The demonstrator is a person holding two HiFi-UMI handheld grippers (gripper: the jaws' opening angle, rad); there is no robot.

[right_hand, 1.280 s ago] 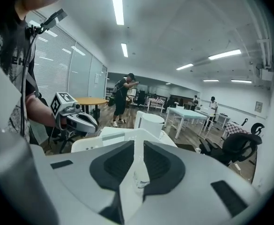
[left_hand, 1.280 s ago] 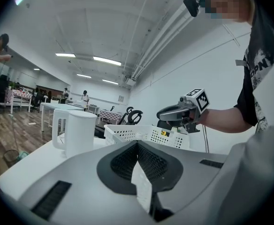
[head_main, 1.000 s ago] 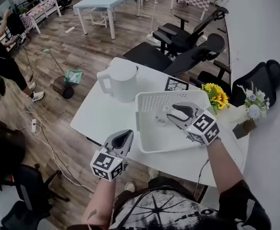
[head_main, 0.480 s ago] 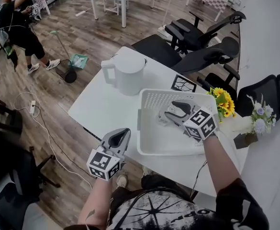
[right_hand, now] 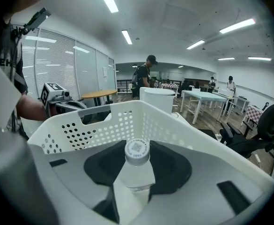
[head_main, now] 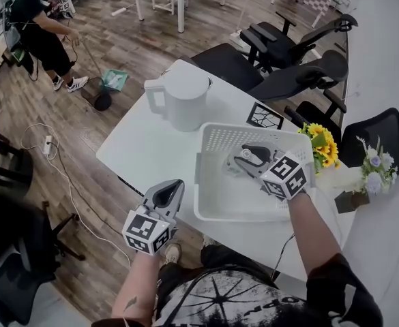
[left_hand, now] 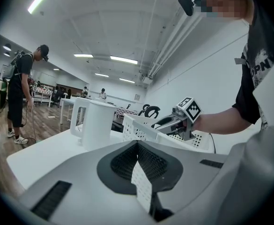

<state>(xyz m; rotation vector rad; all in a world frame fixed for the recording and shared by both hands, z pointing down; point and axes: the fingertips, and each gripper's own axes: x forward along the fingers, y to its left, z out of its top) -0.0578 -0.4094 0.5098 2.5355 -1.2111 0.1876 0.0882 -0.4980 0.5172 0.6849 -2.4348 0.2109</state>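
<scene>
White perforated plastic forms the basket (head_main: 198, 177) that is set on the table (head_main: 141, 157), and the right gripper (head_main: 242, 159) is reached into it, low over its floor and pointed toward the basket's left wall. Between its jaws a small clear bottle (right_hand: 135, 170) with a white cap (right_hand: 136, 151) is clamped — the jaws are closed only as far as the bottle's body allows, one pressed on each side. The cap's printed top is shown to the right gripper view, so the bottle's long axis is judged to stand up across the line of the jaws rather than lie along it, though the exact tilt cannot be settled. The bottle is thus found inside the basket, toward its far half, with the perforated wall just beyond it; whether its base is touching the basket floor is hidden. The left gripper (head_main: 173, 187) is held well apart, off the near-left edge of the table and outside the basket, its jaws brought fully together with nothing between them, as is seen in the left gripper view. The right gripper is therefore the nearer one by far. A white jug (head_main: 184, 99) is stood on the table beyond the basket's far-left corner, and sunflowers (head_main: 318, 144) are seen just beside its right wall.
</scene>
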